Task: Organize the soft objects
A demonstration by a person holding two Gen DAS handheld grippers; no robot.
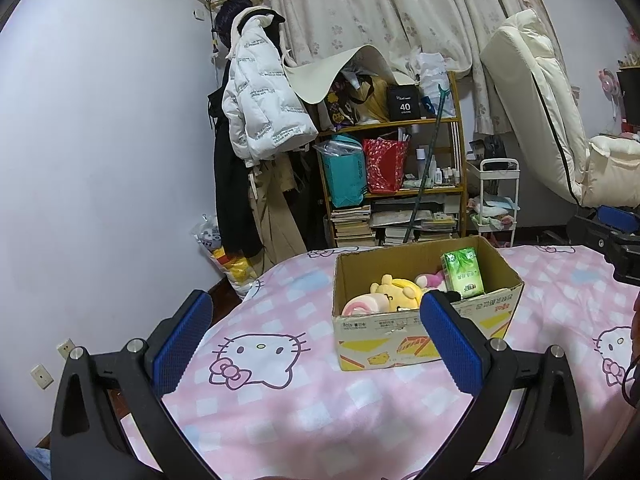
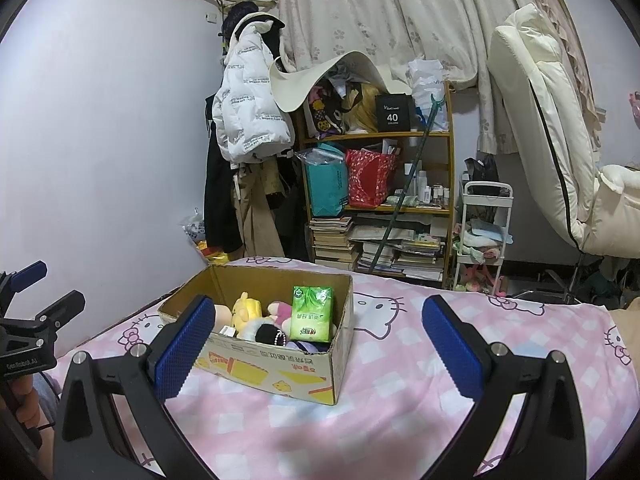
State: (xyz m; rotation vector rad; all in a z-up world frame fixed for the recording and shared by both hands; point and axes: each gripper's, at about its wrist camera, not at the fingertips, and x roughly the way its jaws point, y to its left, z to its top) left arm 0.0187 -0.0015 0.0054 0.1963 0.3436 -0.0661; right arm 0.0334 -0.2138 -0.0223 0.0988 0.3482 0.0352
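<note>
The cardboard box [image 2: 280, 364] of plush toys [image 2: 248, 310] and a green tissue pack [image 2: 311, 314] sits near the bed's [image 2: 400, 408] far edge. Both grippers, left [image 1: 316, 344] and right [image 2: 320, 348], hover empty, fingers apart. A cluttered bookshelf [image 2: 376, 204] stands beyond.

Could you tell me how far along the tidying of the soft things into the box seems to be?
It looks nearly or fully done: the cardboard box on the bed already holds the yellow plush, other soft toys and the green tissue pack. Nothing is in hand; the left gripper and right gripper are open and empty. No loose soft items show on the bedspread.
</note>
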